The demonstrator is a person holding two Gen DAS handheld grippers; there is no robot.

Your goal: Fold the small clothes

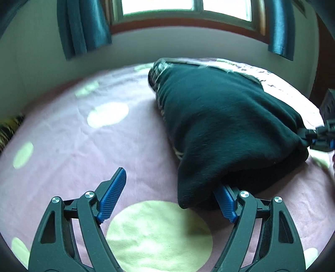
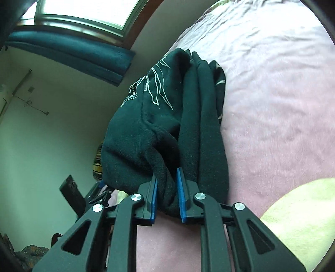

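Pinching a bunched edge of the dark green fleece garment [image 2: 167,117] at frame centre on the pink green-dotted bedsheet [image 2: 272,104], right tongs [image 2: 166,194] clamped; left tongs [image 1: 169,194] wide, one pad under its hem.

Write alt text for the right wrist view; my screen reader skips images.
The right gripper is clamped on a bunched fold of a dark garment with a pale line print, lying on a pink bedsheet. A window and teal curtain show behind.

Fuzzy matt dark garment [image 1: 230,125]; creased, seemingly cotton sheet [image 1: 73,146]; ribbed plastic gripper pads [image 1: 113,194].
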